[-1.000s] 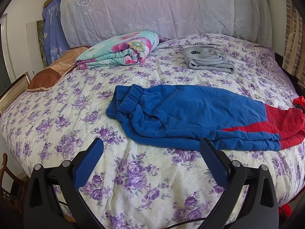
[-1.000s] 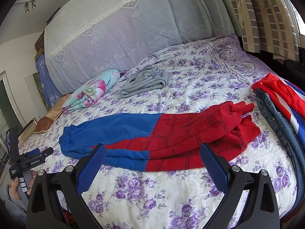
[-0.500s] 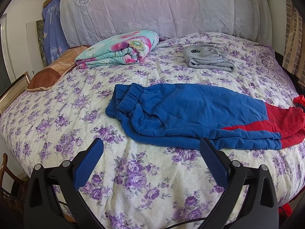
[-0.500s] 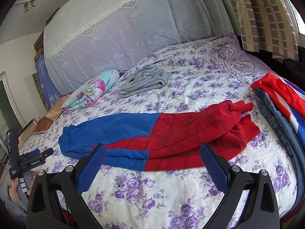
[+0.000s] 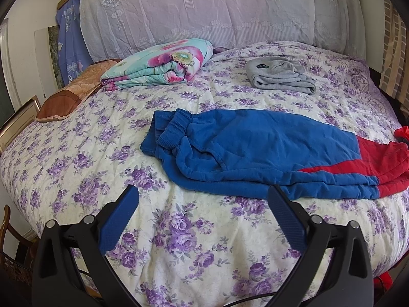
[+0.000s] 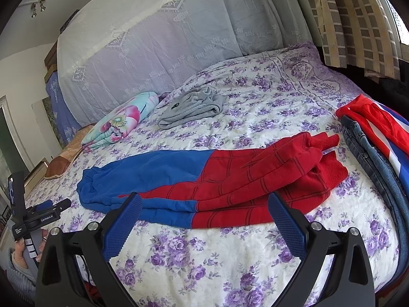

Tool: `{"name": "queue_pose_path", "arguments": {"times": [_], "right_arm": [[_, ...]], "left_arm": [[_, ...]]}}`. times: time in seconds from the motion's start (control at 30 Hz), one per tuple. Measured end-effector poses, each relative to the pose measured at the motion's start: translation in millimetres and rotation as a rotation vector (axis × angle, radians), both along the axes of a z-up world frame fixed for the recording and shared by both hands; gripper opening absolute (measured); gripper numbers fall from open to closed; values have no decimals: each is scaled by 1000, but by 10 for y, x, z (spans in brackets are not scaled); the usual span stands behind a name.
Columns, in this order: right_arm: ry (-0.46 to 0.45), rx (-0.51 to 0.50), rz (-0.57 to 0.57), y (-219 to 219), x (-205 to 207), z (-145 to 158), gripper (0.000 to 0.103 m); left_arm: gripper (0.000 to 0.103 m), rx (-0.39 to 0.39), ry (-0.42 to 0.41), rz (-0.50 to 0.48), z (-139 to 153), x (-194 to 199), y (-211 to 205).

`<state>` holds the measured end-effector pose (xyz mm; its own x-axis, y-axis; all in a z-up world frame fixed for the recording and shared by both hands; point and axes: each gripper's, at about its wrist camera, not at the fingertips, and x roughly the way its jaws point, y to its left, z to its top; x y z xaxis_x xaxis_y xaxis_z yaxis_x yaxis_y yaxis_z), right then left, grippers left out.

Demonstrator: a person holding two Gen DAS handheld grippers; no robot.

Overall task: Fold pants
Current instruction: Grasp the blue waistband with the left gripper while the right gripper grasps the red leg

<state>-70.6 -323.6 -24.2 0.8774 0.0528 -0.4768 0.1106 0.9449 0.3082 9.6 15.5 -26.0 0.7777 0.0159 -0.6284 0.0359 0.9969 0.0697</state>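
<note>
You have eased both hand-held grippers a little closer to the pants (image 5: 268, 153): your left hand-held gripper (image 5: 202, 213) over the blue waistband end, your right hand-held gripper (image 6: 204, 217) over the red legs, whose near edge now sits lower between its fingers.

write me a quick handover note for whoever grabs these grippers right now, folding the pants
Left gripper: open, empty, above the bedspread near the waistband end.
Right gripper: open, empty, near the red leg end.
Blue and red pants: lying lengthwise across the bed, legs stacked one on the other, cuffs toward the jeans pile.
Done: looks halved lengthwise; a folded grey garment sits further back.
Left: probably grip an end and fold cuffs toward the waistband.
</note>
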Motion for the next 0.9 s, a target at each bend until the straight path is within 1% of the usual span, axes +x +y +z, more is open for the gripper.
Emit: {"name": "queue_pose_path", "arguments": {"times": [0.3,0.47,0.67,0.83,0.87,0.9], "right_arm": [[42,12,-17,-72,149,-101,99],[80,22,-33,-163,277,-191,99],[108,78,-81,-388,416,-279,99],[130,183,-76,-577,570,-400,99],[137,197,-75,-593,612,-421,98],[136,210,-68,-598,650,-437,92]], "left_arm": [[99,-7,55,14,-97,170,32],[98,-12,89,24,-154,382,53],[98,-52,131,32,-179,717,46],[98,-68,168,18,-230,901,-19],[99,-67,172,20,-243,929,-26],[98,-69,177,22,-253,953,-25]]}}
